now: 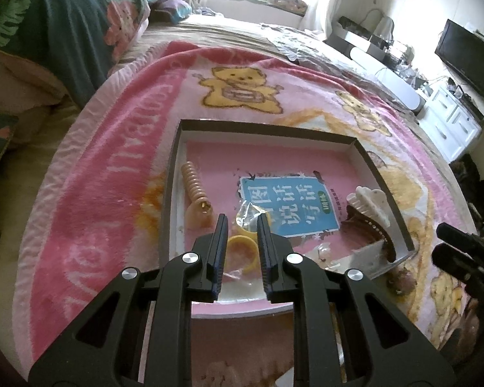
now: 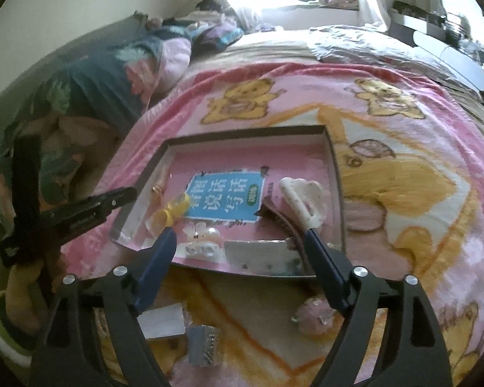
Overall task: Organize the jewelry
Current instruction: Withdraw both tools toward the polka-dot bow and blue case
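A shallow dark-rimmed box [image 1: 264, 127] [image 2: 242, 133] lined with a pink booklet lies on the bed. Inside are a coiled pink band [image 1: 193, 183], a yellow ring [image 1: 242, 248] [image 2: 176, 209] in clear plastic, a white claw clip [image 1: 371, 204] [image 2: 303, 198] and a brown claw clip [image 1: 368, 230] [image 2: 284, 222]. My left gripper [image 1: 242, 222] [image 2: 113, 200] hovers over the ring with its jaws nearly together; nothing is visibly pinched. My right gripper [image 2: 238, 235] [image 1: 461, 251] stands wide open over the box's near edge, its right fingertip close to the white clip's lower end.
The box rests on a pink teddy-bear blanket [image 1: 119, 167] [image 2: 403, 193]. Outside the box, near me, lie a pink pom-pom [image 2: 314, 317] [image 1: 403, 282], a small clear case [image 2: 164, 322] and a silvery piece [image 2: 203, 345]. Clear clips [image 2: 203, 242] sit at the box's front. Bedding is piled at the left.
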Tool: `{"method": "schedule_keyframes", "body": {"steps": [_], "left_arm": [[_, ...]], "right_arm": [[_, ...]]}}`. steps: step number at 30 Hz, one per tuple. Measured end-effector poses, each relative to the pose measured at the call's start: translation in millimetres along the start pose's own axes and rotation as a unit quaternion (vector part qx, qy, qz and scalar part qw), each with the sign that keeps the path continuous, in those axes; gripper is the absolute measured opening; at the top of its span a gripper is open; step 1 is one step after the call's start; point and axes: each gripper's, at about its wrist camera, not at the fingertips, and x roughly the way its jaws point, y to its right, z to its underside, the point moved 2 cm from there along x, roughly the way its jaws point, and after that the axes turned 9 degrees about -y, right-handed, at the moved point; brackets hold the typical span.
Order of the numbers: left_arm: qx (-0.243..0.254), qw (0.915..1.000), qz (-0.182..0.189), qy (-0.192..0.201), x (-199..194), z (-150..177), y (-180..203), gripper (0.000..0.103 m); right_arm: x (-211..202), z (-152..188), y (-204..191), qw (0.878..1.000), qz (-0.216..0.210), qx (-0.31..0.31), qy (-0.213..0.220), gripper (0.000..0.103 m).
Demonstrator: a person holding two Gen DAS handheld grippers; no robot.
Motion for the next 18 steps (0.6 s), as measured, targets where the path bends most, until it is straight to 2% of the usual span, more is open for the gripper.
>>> {"method": "schedule_keyframes", "body": {"steps": [6, 11, 12, 14, 18], "left_arm": [[-0.004, 0.9999, -0.002, 0.014, -20.4, 2.3, 3.0, 0.03], [-0.008, 0.9994, -0.004, 0.032, -42.7, 6.3, 7.4, 0.06], [-0.009, 0.9993, -0.006, 0.036, -47.3, 7.1, 8.3, 0.063], [-0.012, 0.9988, -0.005, 0.047, -60.2, 9.6, 9.6, 0.077], [-0.019, 0.9978, -0.012, 0.063, -76.9, 12.7, 9.4, 0.087]], "right_arm": [[-27.3, 0.9, 9.0, 0.999, 0.002, 0.014, 0.029, 0.083], [-51.0, 4.2, 11.5, 0.999, 0.003, 0.016, 0.052, 0.087], [-56.8, 5.4, 11.7, 0.998, 0.004, 0.016, 0.058, 0.087], [-65.0, 7.8, 12.2, 0.998, 0.005, 0.016, 0.066, 0.088], [-81.2, 12.9, 11.6, 0.997, 0.008, 0.016, 0.082, 0.091]]}}
